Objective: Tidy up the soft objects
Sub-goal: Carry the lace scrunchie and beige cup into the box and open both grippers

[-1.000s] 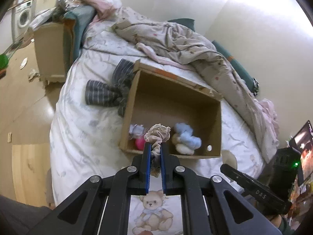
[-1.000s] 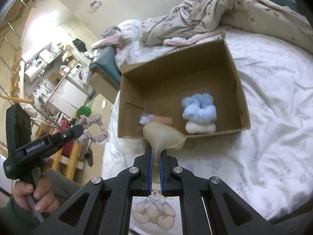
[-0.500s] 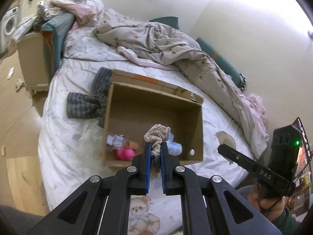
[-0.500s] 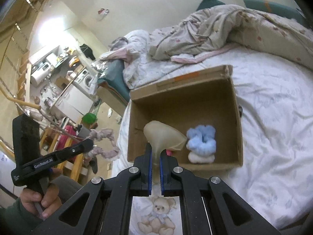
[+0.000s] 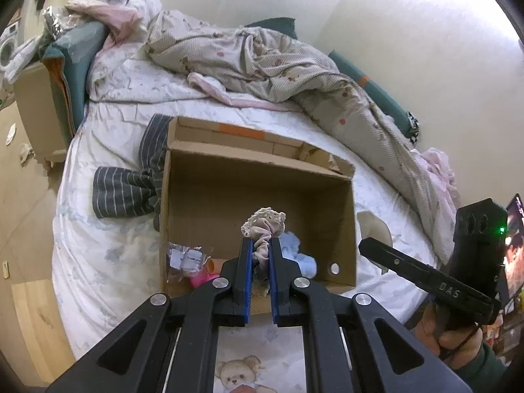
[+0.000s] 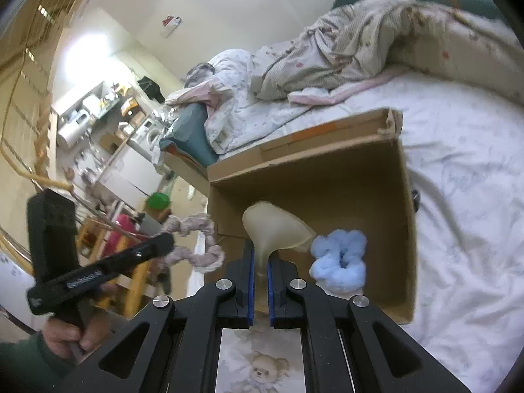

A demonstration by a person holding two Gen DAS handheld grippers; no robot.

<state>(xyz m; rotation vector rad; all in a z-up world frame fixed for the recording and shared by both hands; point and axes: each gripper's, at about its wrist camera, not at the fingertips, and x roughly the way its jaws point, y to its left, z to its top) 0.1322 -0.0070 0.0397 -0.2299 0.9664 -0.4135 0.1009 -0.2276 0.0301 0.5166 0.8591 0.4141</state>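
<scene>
Scrunchie [image 5: 263,229] of beige ruffled cloth sits pinched in the left tool [image 5: 260,258], jaws narrow on it, at lower centre of the left view in front of the open cardboard box [image 5: 255,193] on the bed [image 5: 108,239]. The right tool [image 6: 261,262] is likewise clamped narrow on a pale, soft cup-shaped piece [image 6: 275,226], held over the box at the middle of the right view. Low in the box lie a blue fluffy scrunchie [image 6: 340,255] and, at lower left in the left view, a pink item [image 5: 199,280] and a small packet [image 5: 185,258]. The step in hand looks like carrying both pieces to the box; next, each tool should come above the box floor and open to drop its load.
</scene>
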